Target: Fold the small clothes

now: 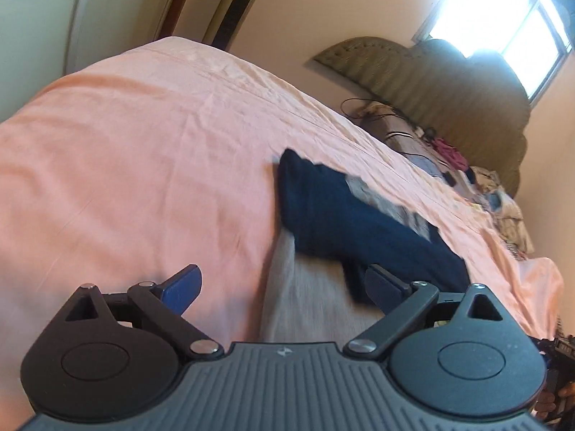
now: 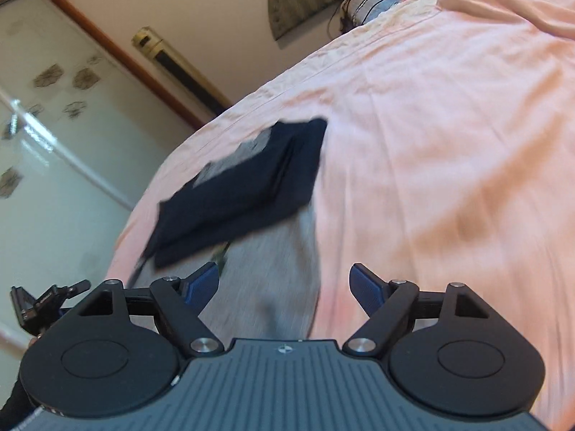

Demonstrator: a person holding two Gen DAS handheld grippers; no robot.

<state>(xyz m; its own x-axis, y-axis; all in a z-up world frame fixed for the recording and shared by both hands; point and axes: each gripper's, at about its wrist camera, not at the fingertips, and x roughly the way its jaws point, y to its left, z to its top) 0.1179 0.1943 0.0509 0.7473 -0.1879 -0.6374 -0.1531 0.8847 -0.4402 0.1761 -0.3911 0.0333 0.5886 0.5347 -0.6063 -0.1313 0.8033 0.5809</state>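
Two handheld grippers hang over a pink bedsheet (image 1: 143, 136), both released, nothing between the pads. The left gripper (image 1: 284, 283) stands wide apart; the right gripper (image 2: 284, 287) is parted too, a bit narrower. The task's thing, a grey garment (image 1: 309, 301) w/ a navy section (image 1: 352, 222) folded over its far end, lies on the sheet directly ahead of both tools. Its long axis runs away from the grippers, near end under the left gripper's right finger and the right gripper's left finger, so neither hand is clearly closer. Motion blur smears the cloth; whether the navy part is a separate item or a panel of the same piece can't be told, approx. The garment's near hem is cut off behind the gripper bodies. Headboard (image 1: 449, 82) clutter is too small to read.
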